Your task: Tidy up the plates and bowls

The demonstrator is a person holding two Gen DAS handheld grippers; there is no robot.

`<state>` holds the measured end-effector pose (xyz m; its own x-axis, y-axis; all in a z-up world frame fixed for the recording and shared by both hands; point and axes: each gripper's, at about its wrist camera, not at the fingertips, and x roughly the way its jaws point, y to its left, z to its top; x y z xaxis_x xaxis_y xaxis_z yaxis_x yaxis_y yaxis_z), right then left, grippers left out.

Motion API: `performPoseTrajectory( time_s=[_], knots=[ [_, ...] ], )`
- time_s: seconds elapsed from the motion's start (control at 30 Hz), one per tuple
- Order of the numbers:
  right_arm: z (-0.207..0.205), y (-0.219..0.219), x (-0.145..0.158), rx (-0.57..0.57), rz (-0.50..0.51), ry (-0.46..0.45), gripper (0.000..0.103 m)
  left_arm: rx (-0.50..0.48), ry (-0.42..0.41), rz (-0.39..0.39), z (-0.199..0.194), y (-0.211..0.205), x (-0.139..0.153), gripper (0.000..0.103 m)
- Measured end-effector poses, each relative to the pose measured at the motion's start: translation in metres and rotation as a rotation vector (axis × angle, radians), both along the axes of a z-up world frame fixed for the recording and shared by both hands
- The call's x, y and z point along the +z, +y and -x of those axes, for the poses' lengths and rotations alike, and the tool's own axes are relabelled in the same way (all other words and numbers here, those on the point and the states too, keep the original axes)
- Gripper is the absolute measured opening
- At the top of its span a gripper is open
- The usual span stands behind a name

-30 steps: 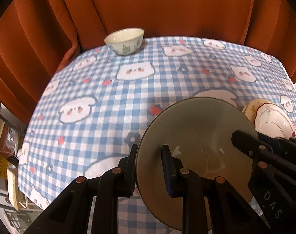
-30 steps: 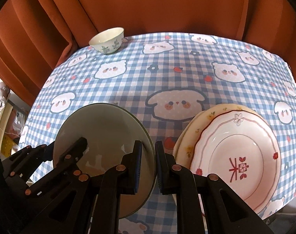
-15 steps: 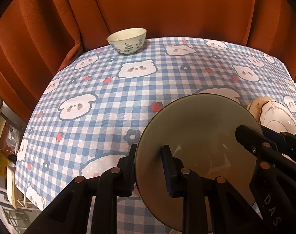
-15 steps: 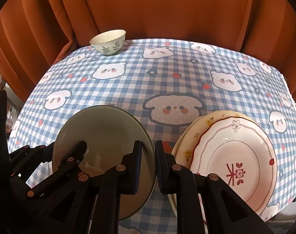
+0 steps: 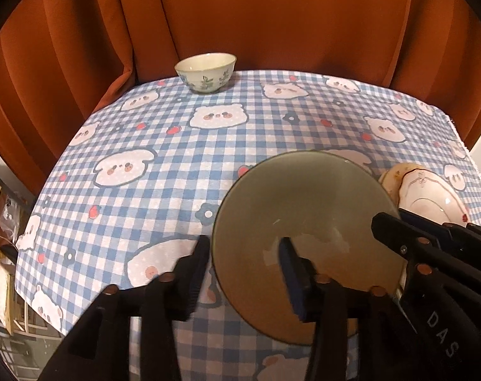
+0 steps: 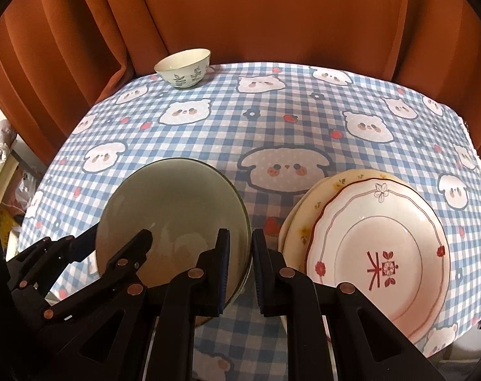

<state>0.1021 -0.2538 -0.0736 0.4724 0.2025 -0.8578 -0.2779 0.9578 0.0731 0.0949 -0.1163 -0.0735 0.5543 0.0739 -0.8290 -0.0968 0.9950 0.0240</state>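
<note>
A grey-green plate (image 5: 304, 197) (image 6: 174, 203) sits low over the checked tablecloth near the front edge. My left gripper (image 5: 242, 250) (image 6: 112, 241) straddles its left rim. Its jaws are opening, and the pads stand off the rim on both sides. My right gripper (image 6: 242, 238) is shut on the plate's right rim. A white plate with red trim (image 6: 377, 254) (image 5: 427, 193) lies on a cream flowered plate (image 6: 304, 222) just right of it. A small white bowl with a leaf pattern (image 5: 205, 71) (image 6: 183, 66) stands at the far left of the table.
An orange curtain (image 5: 272, 16) hangs right behind the table and wraps its left side. The tablecloth (image 6: 288, 120) is bare in the middle and far right. Off the left edge there is clutter (image 5: 2, 254) lower down.
The left gripper's jaws have spread apart and let go of the grey-green plate's rim. The right gripper has kept its hold. The plate has barely moved.
</note>
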Motion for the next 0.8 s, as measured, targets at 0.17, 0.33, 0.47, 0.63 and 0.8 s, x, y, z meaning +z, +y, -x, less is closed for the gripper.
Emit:
performPoseTrajectory(
  time_s=[0.17, 0.33, 0.47, 0.63, 0.8],
  knots=[
    [0.005, 0.001, 0.012, -0.013, 0.013, -0.021, 0.019, 0.015, -0.052, 0.049, 0.007, 0.013, 0.018, 0.065],
    [0.01, 0.003, 0.018, -0.028, 0.008, -0.02, 0.019, 0.002, -0.084, 0.064, 0.01, 0.023, 0.031, 0.072],
    [0.01, 0.008, 0.029, -0.045, 0.008, -0.033, 0.019, -0.017, -0.102, 0.057, 0.011, 0.032, 0.04, 0.074],
    [0.008, 0.026, 0.043, -0.068, 0.002, -0.054, 0.019, -0.035, -0.113, 0.056, 0.007, 0.053, 0.05, 0.077],
    [0.003, 0.048, 0.055, -0.09, 0.006, -0.067, 0.019, -0.058, -0.11, 0.053, -0.002, 0.073, 0.058, 0.078]
  ],
)
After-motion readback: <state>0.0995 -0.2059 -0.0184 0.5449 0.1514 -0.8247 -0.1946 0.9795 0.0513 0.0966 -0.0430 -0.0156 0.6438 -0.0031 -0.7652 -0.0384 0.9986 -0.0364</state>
